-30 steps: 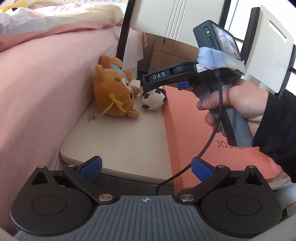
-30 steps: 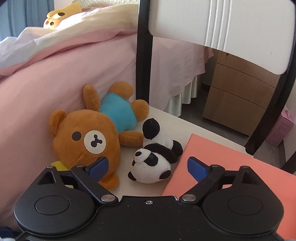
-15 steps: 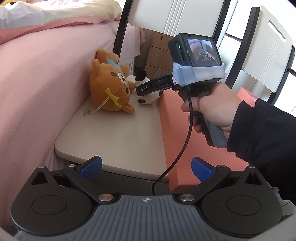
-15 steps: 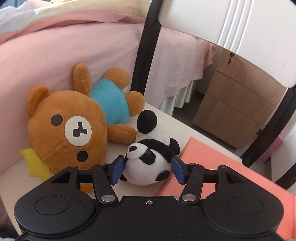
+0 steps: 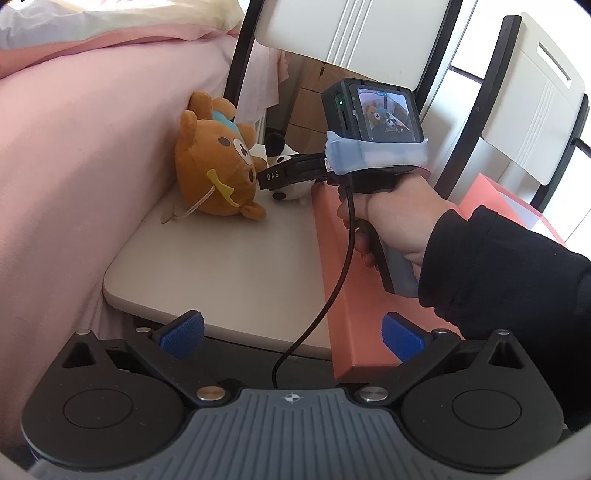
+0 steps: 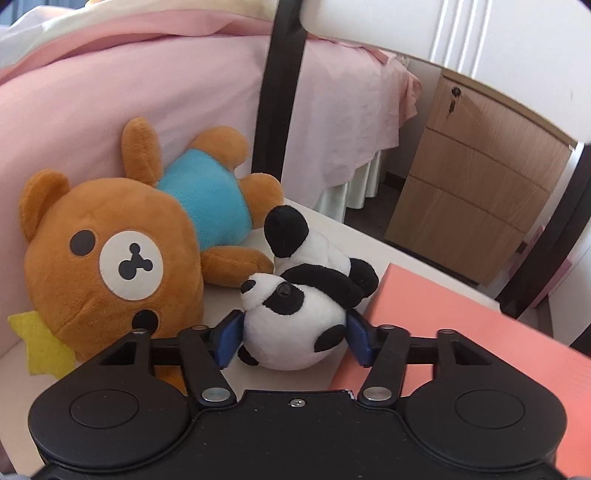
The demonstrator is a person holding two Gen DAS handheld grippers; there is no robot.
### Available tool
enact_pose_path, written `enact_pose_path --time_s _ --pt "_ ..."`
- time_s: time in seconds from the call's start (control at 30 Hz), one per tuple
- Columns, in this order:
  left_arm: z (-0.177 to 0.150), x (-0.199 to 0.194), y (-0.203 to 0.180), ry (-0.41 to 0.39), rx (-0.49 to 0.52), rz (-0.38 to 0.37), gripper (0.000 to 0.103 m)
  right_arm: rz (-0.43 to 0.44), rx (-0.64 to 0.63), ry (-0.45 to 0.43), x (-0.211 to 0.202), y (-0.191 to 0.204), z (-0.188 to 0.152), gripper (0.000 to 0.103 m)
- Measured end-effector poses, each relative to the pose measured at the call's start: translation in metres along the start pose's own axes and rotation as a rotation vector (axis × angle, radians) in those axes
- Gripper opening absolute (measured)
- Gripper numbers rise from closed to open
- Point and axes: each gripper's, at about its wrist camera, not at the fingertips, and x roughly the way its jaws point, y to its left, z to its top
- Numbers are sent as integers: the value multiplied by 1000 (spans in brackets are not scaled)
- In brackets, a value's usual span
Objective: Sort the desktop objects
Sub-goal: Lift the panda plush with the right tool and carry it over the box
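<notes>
Beside the panda (image 6: 295, 328): brown bear (image 6: 110, 266), orange box (image 6: 461, 325).

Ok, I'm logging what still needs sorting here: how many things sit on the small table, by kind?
Plush toys: 2, the brown bear and the panda, which has the right claw closing on its head.
Coral boxes: 1.
Total: 3.

Pink bedding (image 6: 110, 88) fills nine to eleven o'clock. Black-framed chair with white backrest (image 5: 354, 33) at twelve. Wooden drawer unit (image 6: 476, 192) at two o'clock, beyond. Second chair (image 5: 532, 110) at two o'clock, left view. Daylight.
</notes>
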Motion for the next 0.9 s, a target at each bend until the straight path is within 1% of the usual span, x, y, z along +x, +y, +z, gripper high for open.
enact_pose_path --time_s 0.1,0.2,0.37,0.5,0.57,0.67,0.9 --pt "0 0 0 1 -5 -2 103 23 50 -15 -3 -6 0 53" --pt "0 0 1 0 -8 -1 103 25 35 -24 -7 -6 -1 53" --pt "-1 0 0 -7 -4 5 103 23 22 -47 -26 -6 2 53" --pt "-3 0 -4 -13 23 26 103 15 22 -72 -46 -16 6 53" --pt "-4 0 -6 -15 33 27 103 4 13 -88 -58 -23 8 53" --pt "-5 0 -7 -10 29 8 103 -19 11 -108 -75 -36 10 53" --pt "-7 -1 -12 -13 50 6 103 -83 29 -150 -113 -64 11 53"
